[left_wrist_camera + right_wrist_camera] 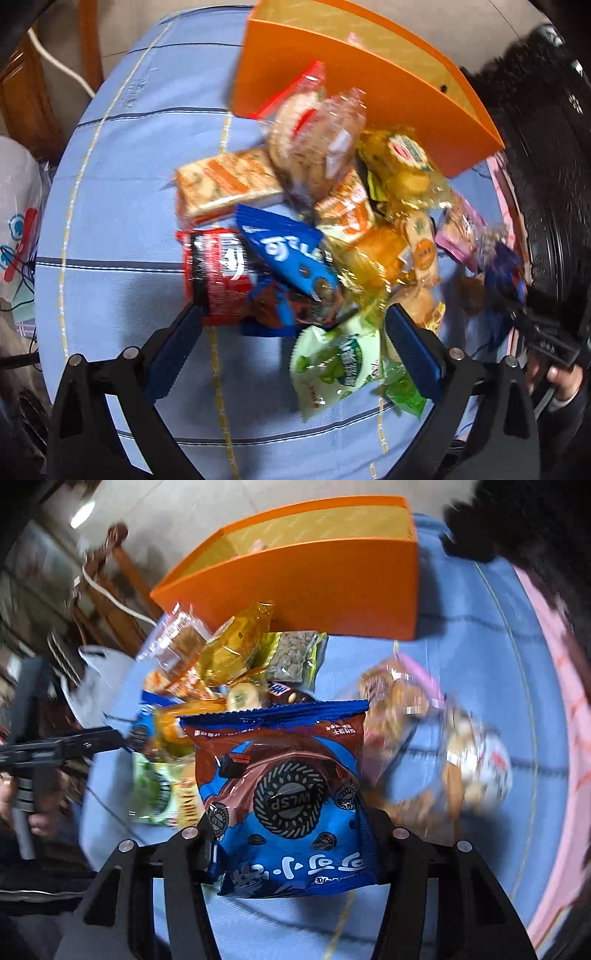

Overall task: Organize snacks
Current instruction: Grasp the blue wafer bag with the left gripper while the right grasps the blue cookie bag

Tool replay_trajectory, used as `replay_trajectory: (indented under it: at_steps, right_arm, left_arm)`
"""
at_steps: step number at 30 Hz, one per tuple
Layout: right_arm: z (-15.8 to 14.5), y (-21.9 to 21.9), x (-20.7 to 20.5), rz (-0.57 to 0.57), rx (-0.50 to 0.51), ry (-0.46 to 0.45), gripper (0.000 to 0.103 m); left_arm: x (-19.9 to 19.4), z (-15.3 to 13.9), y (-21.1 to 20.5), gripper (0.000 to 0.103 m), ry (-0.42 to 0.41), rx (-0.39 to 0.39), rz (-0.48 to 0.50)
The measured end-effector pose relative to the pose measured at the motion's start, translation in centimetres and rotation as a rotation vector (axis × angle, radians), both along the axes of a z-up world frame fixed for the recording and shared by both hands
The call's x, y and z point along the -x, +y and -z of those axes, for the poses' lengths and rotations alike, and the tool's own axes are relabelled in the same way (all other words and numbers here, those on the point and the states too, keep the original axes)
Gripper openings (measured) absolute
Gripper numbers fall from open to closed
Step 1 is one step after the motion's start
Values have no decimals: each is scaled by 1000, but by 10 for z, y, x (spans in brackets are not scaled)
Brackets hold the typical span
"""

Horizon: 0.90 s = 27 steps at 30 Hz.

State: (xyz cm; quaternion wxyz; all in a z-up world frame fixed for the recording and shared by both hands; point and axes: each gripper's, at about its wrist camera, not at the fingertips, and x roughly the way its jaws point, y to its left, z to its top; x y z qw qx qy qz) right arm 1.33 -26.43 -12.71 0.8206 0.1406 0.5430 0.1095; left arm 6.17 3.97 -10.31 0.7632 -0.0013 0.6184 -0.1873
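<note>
The right claw (291, 834) apparently grips the blue cookie bag (288, 794); the left claw (295, 325) gapes, empty, over the snack pile (332, 221). Only the right view shows seeds (293, 657).

Both wrist views look steeply down, close over the snack pile (332, 229) and orange box (314, 583) they share

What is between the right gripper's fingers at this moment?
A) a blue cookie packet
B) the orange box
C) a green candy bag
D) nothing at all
A: in the right wrist view the blue cookie packet sits between the right gripper's fingers, with the orange box behind it on the table.
</note>
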Motion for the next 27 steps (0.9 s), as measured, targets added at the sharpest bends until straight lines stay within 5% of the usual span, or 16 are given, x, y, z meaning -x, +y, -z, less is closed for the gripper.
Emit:
replay_trajectory:
  at_steps: [7,9,13,21,23,24,27]
  right_arm:
    - [2,11,19,40,-69,12,56]
    - [1,12,22,46,-66,11,56]
    - [-4,17,23,45,-70,-1,56]
    - [1,20,29,54,-75,23,57]
    - [2,24,28,49,-73,27,57]
    - [2,26,27,47,-75,25,57]
    - [-4,30,27,40,-79,9,57]
  left_arm:
    - [-9,7,15,95,29,27,-20]
    - [-8,8,7,71,37,58,5]
    - [-13,37,-19,58,113,39,51]
    - [-34,63,-34,60,207,125,11]
    - [-35,61,-39,54,180,126,24]
    - [-34,60,-40,42,177,139,30]
    - [-24,44,-44,40,98,89,39]
